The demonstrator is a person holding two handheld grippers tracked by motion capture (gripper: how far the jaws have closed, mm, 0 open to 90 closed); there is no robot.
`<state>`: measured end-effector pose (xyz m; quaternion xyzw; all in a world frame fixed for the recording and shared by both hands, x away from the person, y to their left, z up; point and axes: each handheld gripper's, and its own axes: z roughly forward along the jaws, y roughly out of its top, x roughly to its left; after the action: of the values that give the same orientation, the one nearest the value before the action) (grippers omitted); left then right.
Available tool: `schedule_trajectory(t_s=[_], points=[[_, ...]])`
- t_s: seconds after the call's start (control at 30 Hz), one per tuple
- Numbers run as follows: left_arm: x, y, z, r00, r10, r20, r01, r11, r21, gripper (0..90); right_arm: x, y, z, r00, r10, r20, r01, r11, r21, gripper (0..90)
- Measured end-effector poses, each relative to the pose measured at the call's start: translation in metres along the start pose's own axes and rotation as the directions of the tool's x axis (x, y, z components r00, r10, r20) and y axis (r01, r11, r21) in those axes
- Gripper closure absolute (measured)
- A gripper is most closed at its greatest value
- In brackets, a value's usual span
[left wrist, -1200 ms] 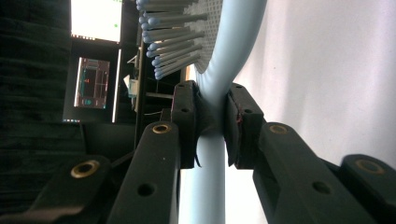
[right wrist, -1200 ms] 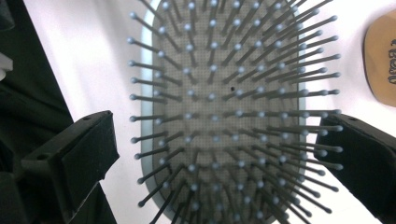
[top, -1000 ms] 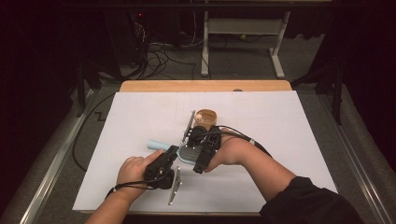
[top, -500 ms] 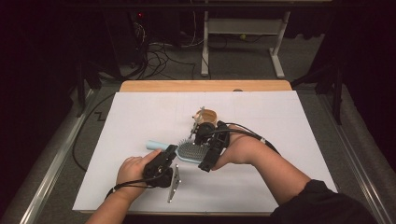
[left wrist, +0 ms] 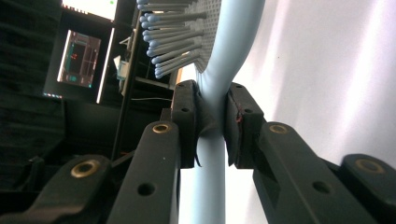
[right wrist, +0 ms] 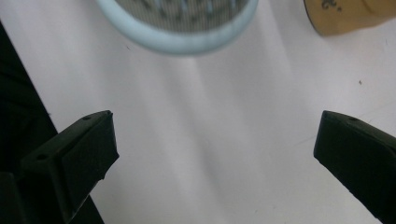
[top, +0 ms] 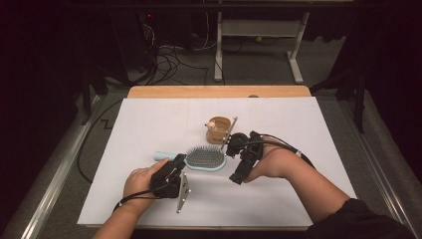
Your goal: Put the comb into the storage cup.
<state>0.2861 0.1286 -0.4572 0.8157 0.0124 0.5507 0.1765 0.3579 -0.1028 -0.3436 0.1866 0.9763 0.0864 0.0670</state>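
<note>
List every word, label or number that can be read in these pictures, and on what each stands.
None can be read.
Dark marks on the round tan wooden container: cut off and blurred.
Lit screen behind the light-blue plastic hairbrush: too small to read.

Right gripper view: we see the hairbrush [right wrist: 177,25] head blurred, cut by the top edge; wooden bowl [right wrist: 348,16] cropped too. Left hand [top: 142,181] hides part of the handle.

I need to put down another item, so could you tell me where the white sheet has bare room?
The white sheet is bare on its left side beyond the hairbrush, along the far edge behind the wooden cup, and at far right. The middle is crowded: brush, cup, left gripper and right gripper.
</note>
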Motion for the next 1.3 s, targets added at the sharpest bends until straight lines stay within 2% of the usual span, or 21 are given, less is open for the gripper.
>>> schedule_trajectory(t_s=[0.17,0.2,0.3,0.43,0.6,0.63,0.83,0.97,1.03,1.17,1.3], points=[[-0.001,-0.001,0.000,0.9992,-0.041,0.004,0.041,0.9991,-0.009,76.3,-0.003,-0.011,0.014,0.9998,0.014,0.012,-0.014,0.999,0.035,0.3],[-0.001,-0.001,0.000,0.9986,-0.053,0.008,0.053,0.9986,-0.011,76.3,-0.005,-0.016,0.020,0.9996,0.022,0.018,-0.023,0.998,0.057,0.3],[-0.002,-0.001,0.000,0.9947,-0.102,0.013,0.103,0.9944,-0.025,76.3,-0.007,-0.020,0.026,0.9993,0.032,0.016,-0.033,0.998,0.062,0.3],[-0.004,-0.003,0.000,0.9885,-0.149,0.025,0.149,0.9884,-0.027,76.3,-0.009,-0.027,0.036,0.9989,0.043,0.017,-0.044,0.997,0.066,0.3],[-0.004,-0.005,0.000,0.9756,-0.216,0.038,0.218,0.9754,-0.036,76.3,-0.010,-0.034,0.043,0.9981,0.058,0.024,-0.059,0.997,0.042,0.3],[-0.004,-0.006,0.000,0.9719,-0.232,0.040,0.234,0.9716,-0.038,76.3,-0.010,-0.035,0.044,0.9977,0.061,0.029,-0.062,0.997,0.036,0.3],[-0.002,-0.011,0.002,0.9383,-0.340,0.065,0.343,0.9384,-0.044,76.4,-0.012,-0.044,0.049,0.9946,0.095,0.043,-0.095,0.996,-0.005,0.3],[-0.004,-0.011,0.002,0.9331,-0.354,0.065,0.357,0.9332,-0.043,76.4,-0.014,-0.051,0.052,0.9915,0.117,0.056,-0.114,0.992,-0.052,0.3],[-0.004,-0.011,0.002,0.9269,-0.368,0.073,0.372,0.9274,-0.042,76.4,-0.014,-0.054,0.052,0.9906,0.120,0.066,-0.115,0.991,-0.071,0.3],[-0.003,-0.014,0.003,0.8991,-0.428,0.094,0.433,0.9006,-0.041,76.3,-0.015,-0.059,0.054,0.9868,0.146,0.071,-0.137,0.984,-0.117,0.3],[-0.003,-0.018,0.004,0.8623,-0.495,0.108,0.501,0.8642,-0.043,76.3,-0.014,-0.063,0.059,0.9832,0.165,0.079,-0.150,0.975,-0.164,0.3]])
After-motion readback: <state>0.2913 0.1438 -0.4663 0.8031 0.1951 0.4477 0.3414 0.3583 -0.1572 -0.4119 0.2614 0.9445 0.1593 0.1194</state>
